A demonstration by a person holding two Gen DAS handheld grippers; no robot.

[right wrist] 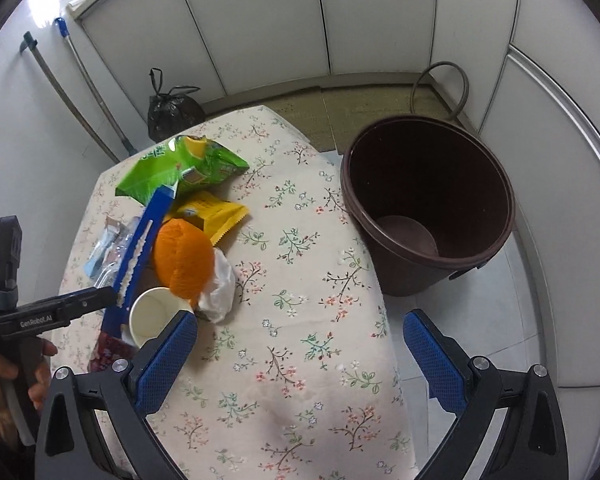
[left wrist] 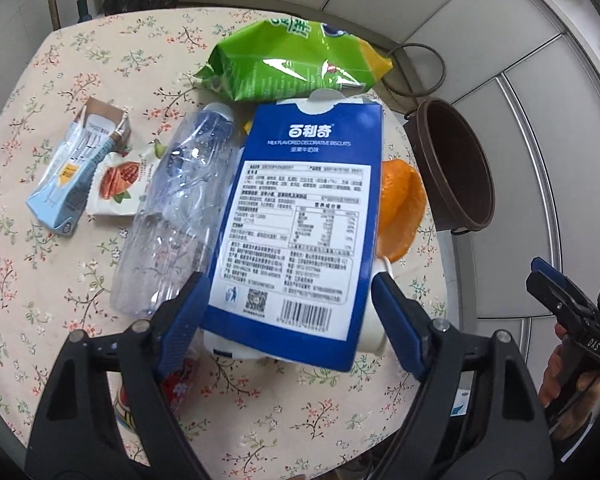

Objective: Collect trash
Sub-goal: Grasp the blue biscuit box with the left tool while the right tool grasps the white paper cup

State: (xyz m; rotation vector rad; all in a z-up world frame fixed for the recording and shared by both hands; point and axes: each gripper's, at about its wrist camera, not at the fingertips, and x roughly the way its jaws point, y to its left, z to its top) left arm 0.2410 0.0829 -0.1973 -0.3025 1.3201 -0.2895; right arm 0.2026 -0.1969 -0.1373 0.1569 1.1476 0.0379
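My left gripper (left wrist: 288, 300) is shut on a blue biscuit box (left wrist: 300, 216), its pads against the box's two lower edges; the box is tilted up over the pile, and shows edge-on in the right wrist view (right wrist: 140, 248). Under and beside it lie a clear plastic bottle (left wrist: 176, 208), a white paper cup (right wrist: 152, 316), orange peel (right wrist: 184, 256), a green snack bag (left wrist: 296, 60), a yellow wrapper (right wrist: 216, 212), a blue carton (left wrist: 72, 172) and a nut packet (left wrist: 116, 184). My right gripper (right wrist: 300, 356) is open and empty over the table's near right part. The brown bin (right wrist: 428, 204) stands empty off the table's right edge.
The table has a floral cloth (right wrist: 300, 280). A red wrapper (left wrist: 180, 384) lies by my left fingers. A crumpled white tissue (right wrist: 220, 292) sits next to the peel. A tied black bag (right wrist: 172, 108) and mop handles (right wrist: 80, 92) stand by the far wall. White cabinets surround the area.
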